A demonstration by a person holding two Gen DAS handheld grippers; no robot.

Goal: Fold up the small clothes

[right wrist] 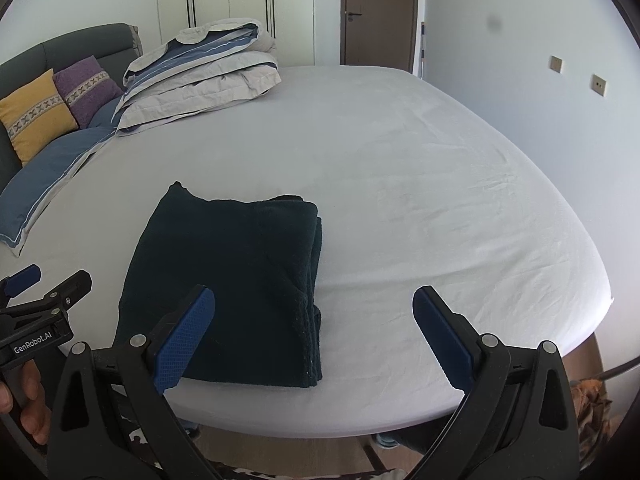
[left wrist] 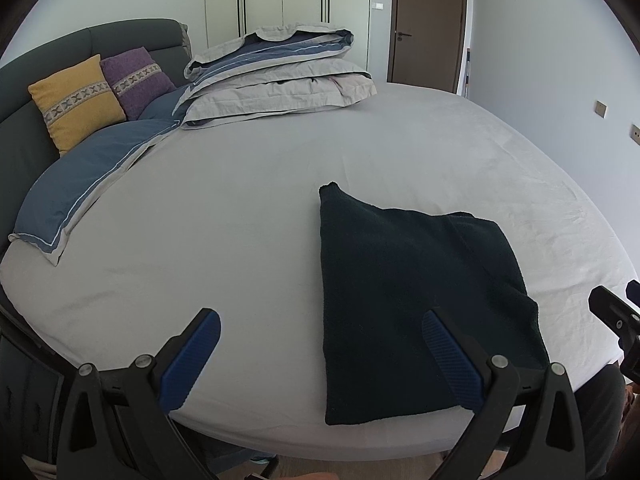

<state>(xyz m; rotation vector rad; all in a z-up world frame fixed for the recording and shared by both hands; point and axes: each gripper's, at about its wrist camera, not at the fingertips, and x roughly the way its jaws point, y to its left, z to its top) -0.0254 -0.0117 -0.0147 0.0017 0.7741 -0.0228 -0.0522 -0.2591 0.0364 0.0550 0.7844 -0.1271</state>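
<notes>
Folded dark garment [right wrist: 228, 280] lies flat on the bed [right wrist: 400, 184]; both grippers' fingers [left wrist: 200, 356] [right wrist: 440, 336] spread wide, empty

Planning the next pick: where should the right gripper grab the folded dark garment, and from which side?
Probably the stacked layered edge on the dark garment's right side, near its front corner. Layers show there as a thick edge, and bare sheet lies beside it. The open right gripper could slide in from the right, low along the bed.
</notes>
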